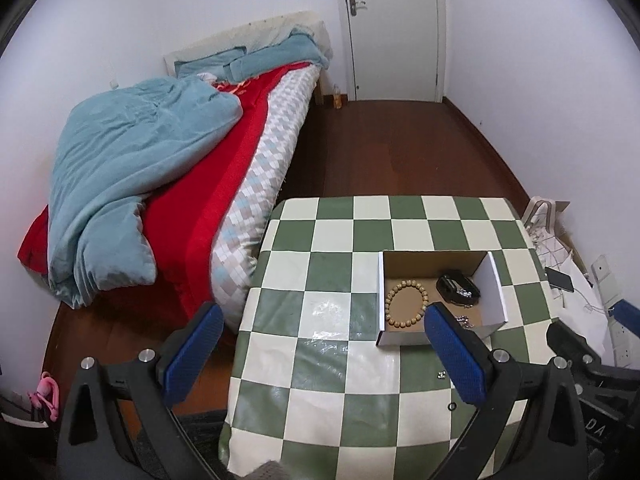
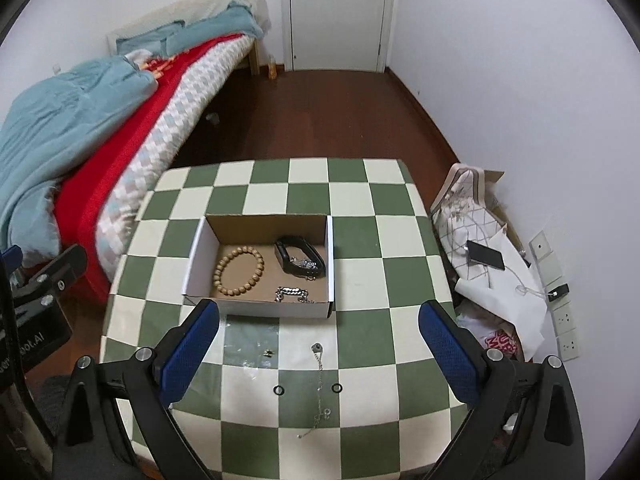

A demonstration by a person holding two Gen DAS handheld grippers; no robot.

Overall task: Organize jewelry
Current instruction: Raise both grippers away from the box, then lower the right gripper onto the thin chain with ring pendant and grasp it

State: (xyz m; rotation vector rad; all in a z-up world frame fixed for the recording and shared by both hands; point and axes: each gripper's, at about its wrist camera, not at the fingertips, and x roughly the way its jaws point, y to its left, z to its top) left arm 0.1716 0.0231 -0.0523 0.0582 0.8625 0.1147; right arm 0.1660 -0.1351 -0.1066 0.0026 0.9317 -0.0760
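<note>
The right tongs (image 2: 319, 354) are spread wide and grip nothing, hovering above the checkered bench (image 2: 360, 200) just in front of the cardboard box (image 2: 264, 308). Between their blue pads (image 2: 188, 344) on the bench lie a thin silver chain (image 2: 319, 388), two small black rings (image 2: 278, 390) and a tiny stud (image 2: 269, 353). Inside the box sit a wooden bead bracelet (image 2: 240, 272), a black watch (image 2: 298, 260) against its far right corner, and a chunky silver chain (image 2: 294, 294) by its near wall. The left tongs (image 1: 320, 354) are also wide apart and empty, in front and to the left of the box (image 1: 400, 338). A bed (image 2: 80, 120) stands left of the box.
</note>
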